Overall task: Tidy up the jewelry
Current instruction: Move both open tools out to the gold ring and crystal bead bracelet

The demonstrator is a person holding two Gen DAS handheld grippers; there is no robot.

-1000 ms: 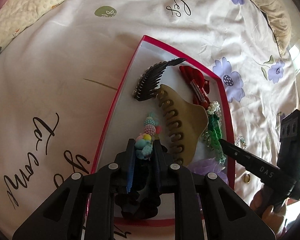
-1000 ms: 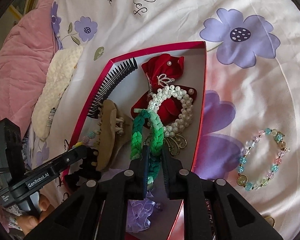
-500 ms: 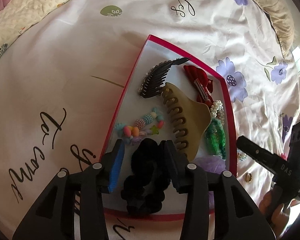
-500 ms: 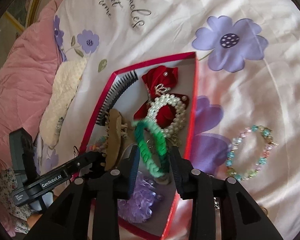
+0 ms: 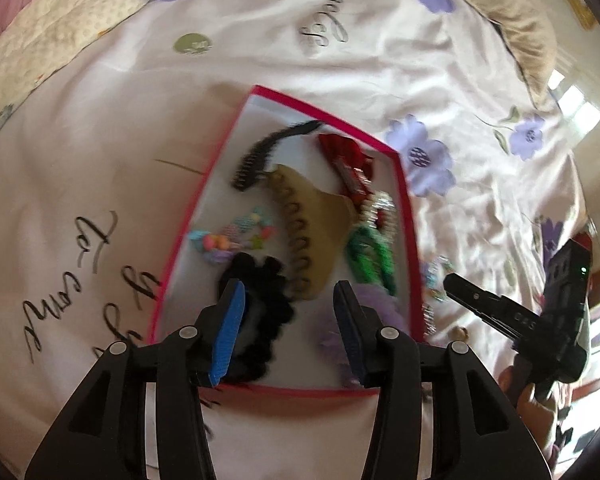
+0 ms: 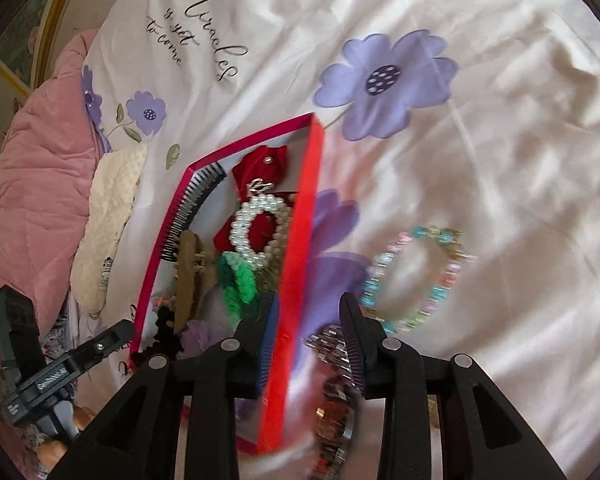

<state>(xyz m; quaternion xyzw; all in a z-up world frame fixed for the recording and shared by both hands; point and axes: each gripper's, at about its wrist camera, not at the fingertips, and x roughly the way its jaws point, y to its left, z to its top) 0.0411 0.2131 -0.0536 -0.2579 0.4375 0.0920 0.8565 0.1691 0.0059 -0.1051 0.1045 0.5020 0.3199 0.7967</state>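
- Jewelry box at frame centre gathers the pieces so they stay together on the bed.
- Left tongs, just spread, stand released above the black scrunchie.
- Right tongs, released too, straddle the box's red wall; the bead bracelet waits outside at right.

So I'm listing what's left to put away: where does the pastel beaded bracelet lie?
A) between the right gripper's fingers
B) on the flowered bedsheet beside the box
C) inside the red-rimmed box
B: the pastel beaded bracelet lies on the flowered bedsheet, outside the red-rimmed box.
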